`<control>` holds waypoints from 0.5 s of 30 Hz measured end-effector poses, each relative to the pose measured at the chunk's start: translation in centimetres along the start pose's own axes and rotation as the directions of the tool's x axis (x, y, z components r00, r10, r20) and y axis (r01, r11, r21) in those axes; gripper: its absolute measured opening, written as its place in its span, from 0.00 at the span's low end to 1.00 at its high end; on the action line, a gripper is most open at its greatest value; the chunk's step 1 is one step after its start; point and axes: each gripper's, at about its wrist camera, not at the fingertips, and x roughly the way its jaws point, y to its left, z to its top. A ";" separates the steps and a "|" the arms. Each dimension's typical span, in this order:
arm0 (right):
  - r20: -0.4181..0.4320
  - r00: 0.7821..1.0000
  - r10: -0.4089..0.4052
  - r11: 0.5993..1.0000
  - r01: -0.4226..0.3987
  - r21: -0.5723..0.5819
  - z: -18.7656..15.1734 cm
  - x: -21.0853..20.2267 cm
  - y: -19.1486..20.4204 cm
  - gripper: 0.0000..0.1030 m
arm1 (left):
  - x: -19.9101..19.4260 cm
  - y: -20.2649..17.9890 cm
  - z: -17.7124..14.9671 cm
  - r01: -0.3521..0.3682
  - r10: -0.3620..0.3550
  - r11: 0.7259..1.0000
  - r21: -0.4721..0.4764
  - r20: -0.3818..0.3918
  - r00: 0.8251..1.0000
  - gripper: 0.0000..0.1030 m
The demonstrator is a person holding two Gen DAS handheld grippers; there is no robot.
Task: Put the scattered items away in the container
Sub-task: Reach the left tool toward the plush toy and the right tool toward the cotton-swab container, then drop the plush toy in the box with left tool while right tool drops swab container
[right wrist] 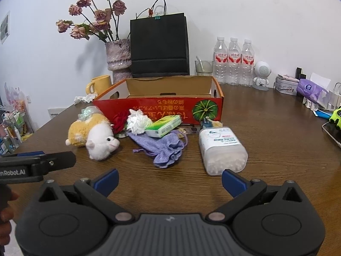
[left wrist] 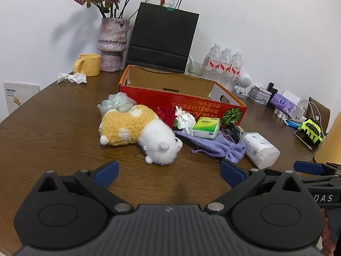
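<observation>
Both of my claws are spread wide and hold nothing. The left claw (left wrist: 169,173) hovers low over the surface, facing the plush hamster (left wrist: 139,133); the right claw (right wrist: 170,181) faces the clear box of cotton swabs (right wrist: 221,149), whose near end lies just beyond my right-hand fingertip (right wrist: 231,180).

The open red cardboard box (right wrist: 157,108) sits behind the clutter, and nothing that I can see has gone into it yet. Lined up along its front wall are the hamster, an iridescent wrapped bundle (left wrist: 117,104), a red rose (right wrist: 119,122), a crumpled white paper (right wrist: 138,122), a green tissue pack (right wrist: 164,125) resting on a purple drawstring pouch (right wrist: 164,149), and the swab box.

My worries from here:
- The plush is soft and rounded, so a shallow pinch may slip off it or drag it into the rose.
- The tissue pack rides on the pouch; pulling the pouch first would probably tip it off.
- The swab box is smooth and wide. A grip on its end could let it swing or pop loose.
- The two claws sit close side by side, so reaching inward together risks a knock.

The surface is dark wood-grain, rounded at the left. At the back stand a vase of dried roses (right wrist: 118,59), a black paper bag (right wrist: 159,47), a yellow mug (left wrist: 88,65) and three water bottles (right wrist: 233,61), all against a plain white wall.
</observation>
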 end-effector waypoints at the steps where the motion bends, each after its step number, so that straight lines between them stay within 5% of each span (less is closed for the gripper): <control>1: 0.006 1.000 -0.019 1.000 0.019 -0.002 0.3 0.2 -0.4 1.00 | 0.3 0.1 0.4 -0.001 0.001 1.000 -0.008 -0.001 1.000 1.00; 9: -0.025 0.989 -0.148 0.989 0.148 0.018 2.6 4.6 -5.1 1.00 | 5.6 0.4 3.6 -0.064 0.063 0.998 -0.027 -0.046 0.997 1.00; 15: -0.101 0.983 -0.152 0.987 0.156 0.036 2.8 8.4 -7.0 1.00 | 9.4 0.4 4.3 -0.102 0.094 0.993 -0.063 -0.116 0.989 1.00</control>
